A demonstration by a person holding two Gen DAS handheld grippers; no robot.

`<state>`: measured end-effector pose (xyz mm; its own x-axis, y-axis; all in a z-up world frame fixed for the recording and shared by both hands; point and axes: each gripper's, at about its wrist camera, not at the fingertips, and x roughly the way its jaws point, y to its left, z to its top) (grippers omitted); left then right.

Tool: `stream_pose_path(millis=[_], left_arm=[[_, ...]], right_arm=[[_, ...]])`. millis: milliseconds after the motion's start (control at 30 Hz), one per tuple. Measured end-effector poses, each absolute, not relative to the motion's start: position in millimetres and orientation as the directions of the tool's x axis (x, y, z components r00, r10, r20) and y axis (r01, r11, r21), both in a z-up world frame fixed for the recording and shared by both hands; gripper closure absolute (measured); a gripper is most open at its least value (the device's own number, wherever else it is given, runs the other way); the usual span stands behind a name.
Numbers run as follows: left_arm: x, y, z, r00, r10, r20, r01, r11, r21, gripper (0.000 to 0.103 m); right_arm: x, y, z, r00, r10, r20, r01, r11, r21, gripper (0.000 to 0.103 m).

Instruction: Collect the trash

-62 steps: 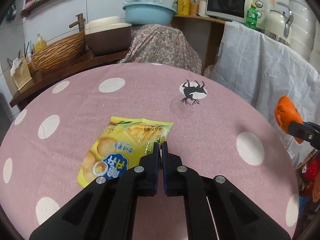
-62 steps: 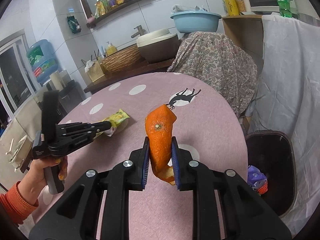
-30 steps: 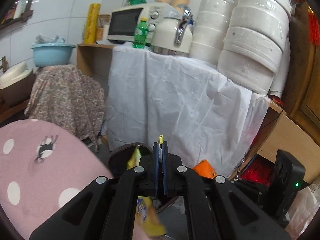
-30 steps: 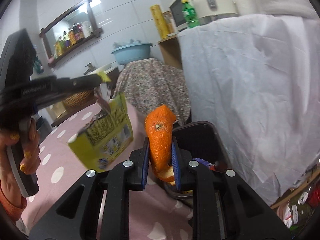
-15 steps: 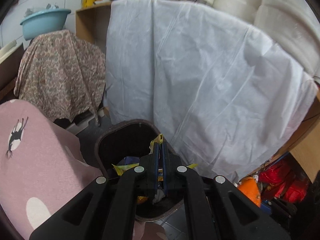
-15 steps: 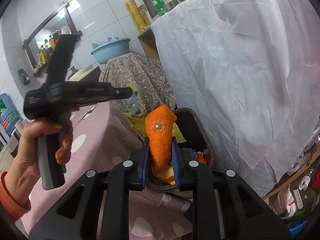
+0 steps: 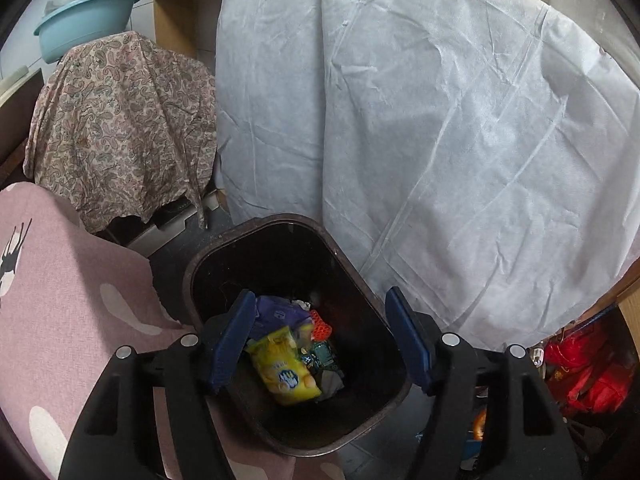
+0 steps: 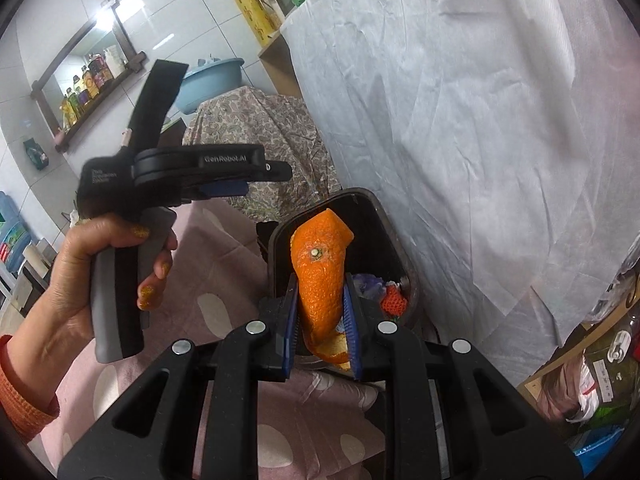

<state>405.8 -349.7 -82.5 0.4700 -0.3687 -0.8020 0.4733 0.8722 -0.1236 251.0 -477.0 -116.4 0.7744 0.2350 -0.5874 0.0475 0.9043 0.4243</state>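
Note:
My left gripper (image 7: 320, 296) hangs over the dark trash bin (image 7: 256, 226), its jaws opening with nothing between the blue pads. A yellow snack bag (image 7: 286, 376) lies loose inside the bin among other wrappers. In the right wrist view my right gripper (image 8: 321, 284) is shut on a curled orange peel (image 8: 318, 256), held above the tablecloth's edge just before the bin (image 8: 394, 232). A hand (image 8: 100, 248) holds the left gripper (image 8: 260, 178) up to the left of the peel.
A white cloth (image 7: 440, 120) drapes furniture right behind the bin. A paisley cover (image 7: 120, 120) hangs to the left, under a blue basin (image 7: 84, 20). The pink dotted tablecloth (image 7: 60, 280) borders the bin's left side. Red bags (image 7: 580, 368) lie on the floor at right.
The left gripper sank over the bin and opened, and the yellow bag dropped in. The right gripper, still gripping the peel, came down closer to the bin.

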Motion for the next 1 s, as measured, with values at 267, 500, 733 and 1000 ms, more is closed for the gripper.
stream_pose_path(millis=[267,500,733,1000], left_arm=[[385,-329,-73,0.503,-0.372,-0.780,0.448,0.884,-0.133,0.028],[353,-294,-38,0.620,-0.367,-0.694,0.431,0.898,-0.090,0.016],[345,-280,-32,0.638,-0.361,-0.680,0.433,0.899,-0.071,0.016],[329,-268,-28,0.672,-0.351,-0.652,0.437,0.899,-0.033,0.011]], right_arm=[[280,-464,-143,0.722,0.275,-0.635,0.025,0.907,0.420,0.082],[327,-446,-177,0.651,0.303,-0.696,0.018,0.910,0.413,0.082],[365,-432,-206,0.594,0.261,-0.761,0.048,0.933,0.357,0.068],[363,-424,-202,0.618,0.198,-0.761,0.054,0.955,0.292,0.040]])
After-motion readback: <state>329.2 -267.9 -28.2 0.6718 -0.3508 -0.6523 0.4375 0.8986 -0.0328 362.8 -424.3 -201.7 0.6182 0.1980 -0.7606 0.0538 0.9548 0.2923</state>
